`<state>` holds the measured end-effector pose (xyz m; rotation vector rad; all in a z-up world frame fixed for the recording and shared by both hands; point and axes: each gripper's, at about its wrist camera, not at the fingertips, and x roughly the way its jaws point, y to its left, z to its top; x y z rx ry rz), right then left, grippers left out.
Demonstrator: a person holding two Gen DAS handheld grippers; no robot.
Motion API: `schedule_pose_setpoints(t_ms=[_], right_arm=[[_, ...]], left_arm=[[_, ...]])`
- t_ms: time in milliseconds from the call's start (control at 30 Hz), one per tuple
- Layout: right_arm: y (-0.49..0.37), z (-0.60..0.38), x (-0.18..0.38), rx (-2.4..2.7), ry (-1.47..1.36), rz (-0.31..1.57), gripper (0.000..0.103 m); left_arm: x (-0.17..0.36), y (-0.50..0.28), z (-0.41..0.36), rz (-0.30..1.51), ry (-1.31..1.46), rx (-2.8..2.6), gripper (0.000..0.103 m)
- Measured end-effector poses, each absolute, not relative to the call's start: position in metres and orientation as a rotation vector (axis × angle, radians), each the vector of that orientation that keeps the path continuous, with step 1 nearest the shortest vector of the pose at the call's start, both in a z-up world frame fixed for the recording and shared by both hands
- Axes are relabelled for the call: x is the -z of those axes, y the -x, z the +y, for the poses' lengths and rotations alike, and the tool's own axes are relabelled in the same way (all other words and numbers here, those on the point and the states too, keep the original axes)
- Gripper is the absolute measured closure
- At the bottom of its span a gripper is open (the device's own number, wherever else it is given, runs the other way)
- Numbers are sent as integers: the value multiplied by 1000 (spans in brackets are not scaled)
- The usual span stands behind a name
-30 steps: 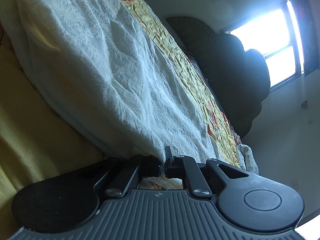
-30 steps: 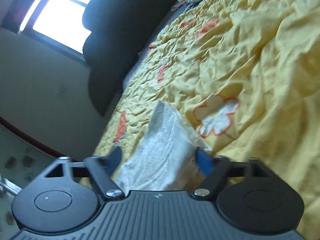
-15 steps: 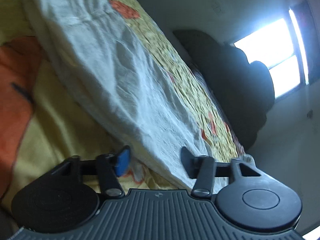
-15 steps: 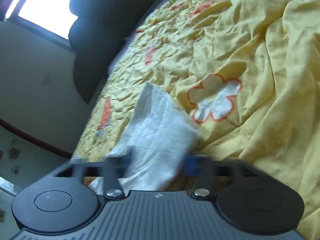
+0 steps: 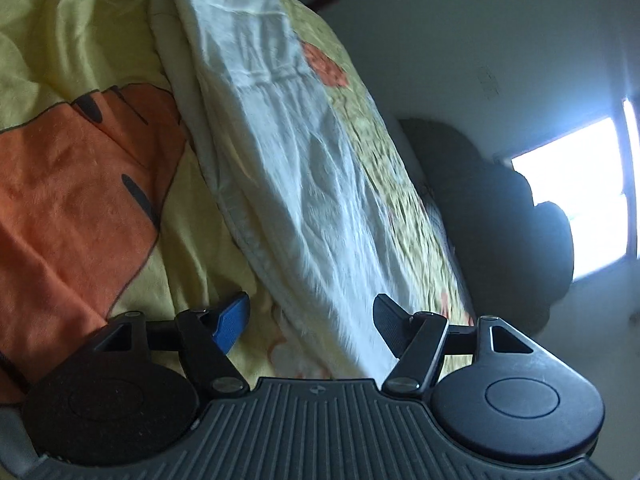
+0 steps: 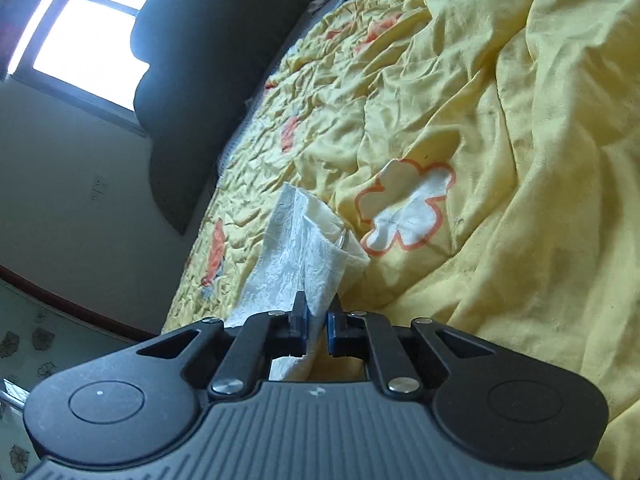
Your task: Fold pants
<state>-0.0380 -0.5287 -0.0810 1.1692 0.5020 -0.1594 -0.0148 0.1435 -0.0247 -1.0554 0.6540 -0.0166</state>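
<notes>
Yellow bedding printed with orange flowers covers the bed (image 6: 520, 128), with a dark headboard and a bright window behind it. The white pants (image 5: 288, 184) lie stretched along this bedspread, one end reaching toward the headboard side.

Change of state: one second ago the left tool (image 5: 312, 320) was closed at the near edge of the pants, and the right tool (image 6: 317, 322) stood wide apart around the cloth. These roles are now reversed. The left tool has released; its fingers stand well apart, with the near end of the pants lying between them, ungripped. The right tool has closed and is clamped on a bunched edge of the pants (image 6: 304, 248), white fabric passing between its fingers.

Meaning for the task: control of the garment has passed to the right side. This reads as regripping between folds, with the fold itself not yet completed.

Pose: the left tool sits low over the bed, aimed along the length of the pants. The right tool is also low, tilted, aimed across the bed toward the headboard, the cloth rising slightly ahead of its fingers.
</notes>
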Motion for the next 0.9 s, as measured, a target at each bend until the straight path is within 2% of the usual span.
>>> schedule_pose_setpoints(t_ms=[133, 200, 233, 267, 300, 367, 533, 700, 800, 833, 900], right_arm=[[34, -532, 85, 158, -1175, 534, 94], [34, -531, 87, 162, -1176, 538, 94], [34, -532, 90, 164, -1180, 541, 94], [35, -532, 92, 165, -1188, 542, 94], [36, -533, 93, 163, -1197, 538, 94], [37, -532, 85, 160, -1181, 529, 94], [50, -536, 50, 136, -1132, 460, 94], [48, -545, 90, 179, -1179, 582, 94], [53, -544, 99, 171, -1203, 552, 94], [54, -543, 99, 167, -1201, 552, 94], [56, -546, 101, 157, -1215, 552, 94]], left_arm=[[22, 6, 162, 613, 1123, -74, 33], [21, -1, 170, 597, 1090, -108, 40], [23, -4, 176, 579, 1076, -123, 51], [24, -7, 182, 570, 1056, -161, 74], [26, -9, 188, 573, 1045, -201, 89], [26, -12, 197, 583, 1056, -204, 89], [-18, 15, 182, 500, 878, -172, 90], [11, 19, 187, 631, 877, -195, 90], [10, 24, 196, 589, 893, -159, 90], [6, 28, 203, 563, 895, -185, 75], [-1, 33, 223, 487, 919, -279, 66]])
